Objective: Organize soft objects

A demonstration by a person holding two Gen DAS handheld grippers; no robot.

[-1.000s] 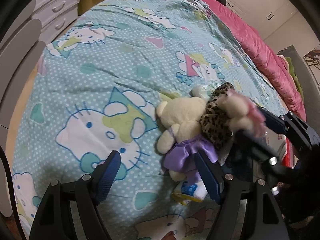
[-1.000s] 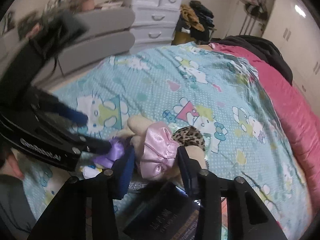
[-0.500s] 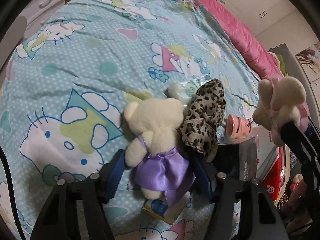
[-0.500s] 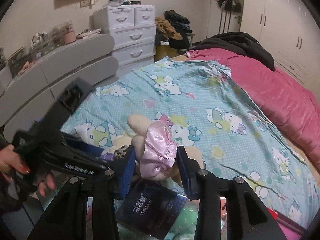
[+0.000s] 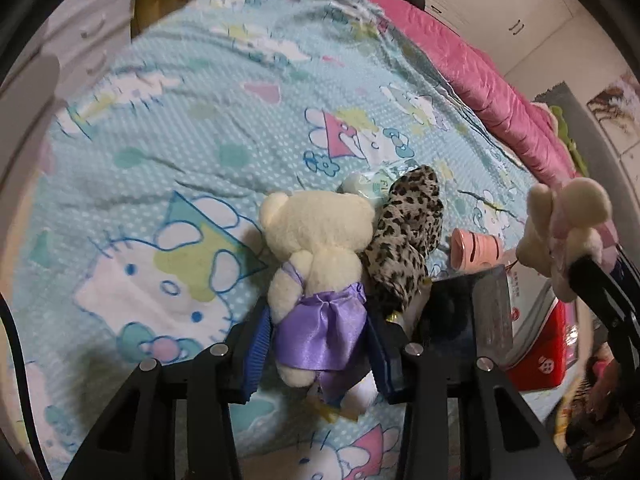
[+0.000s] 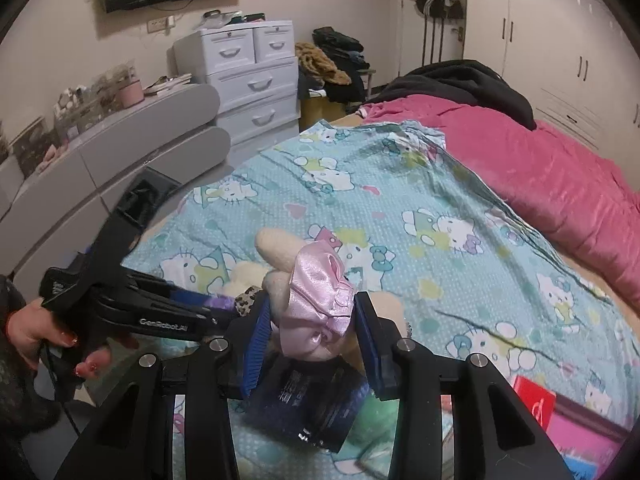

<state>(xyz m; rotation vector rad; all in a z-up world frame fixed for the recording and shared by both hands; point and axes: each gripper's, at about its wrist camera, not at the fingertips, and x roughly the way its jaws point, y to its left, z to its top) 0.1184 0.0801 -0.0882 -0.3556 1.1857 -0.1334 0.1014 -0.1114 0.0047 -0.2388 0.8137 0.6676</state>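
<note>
L gripper (image 5: 318, 344) is clamped on the cream teddy in the purple satin dress (image 5: 316, 264), blue pads pinching the skirt at waist level from both sides. Prob chosen because the body is the narrowest, most squashable part; head and arms would slip. The bear lies face down on the Hello Kitty sheet (image 5: 160, 160), head toward 12 o'clock, legs back toward the camera. Can't tell if it's lifted clear or resting on the bed.

Touching the bear at its 3 o'clock: a leopard-print soft item (image 5: 406, 240), prob a plush or slipper, too bunched to say. A pale green packet (image 5: 366, 184) pokes out at 1 o'clock behind the bear's head. Pink ribbed cup (image 5: 476, 250) further toward 3 o'clock, next to a dark glossy box (image 5: 468, 312) and a red carton (image 5: 540, 352).

R gripper (image 6: 310, 330) is closed on a second cream plush in a pink satin dress (image 6: 316, 300), again gripped by the dress, held up off the bed w/ a limb sticking out at 11 o'clock. In the L wrist view it hangs at 3 o'clock, well above the clutter.

Judgement: both bears are grabbed as a matching pair so they can go down side by side, away from the boxes. Satin is slick, so either toy could slide out if swung fast.
</note>
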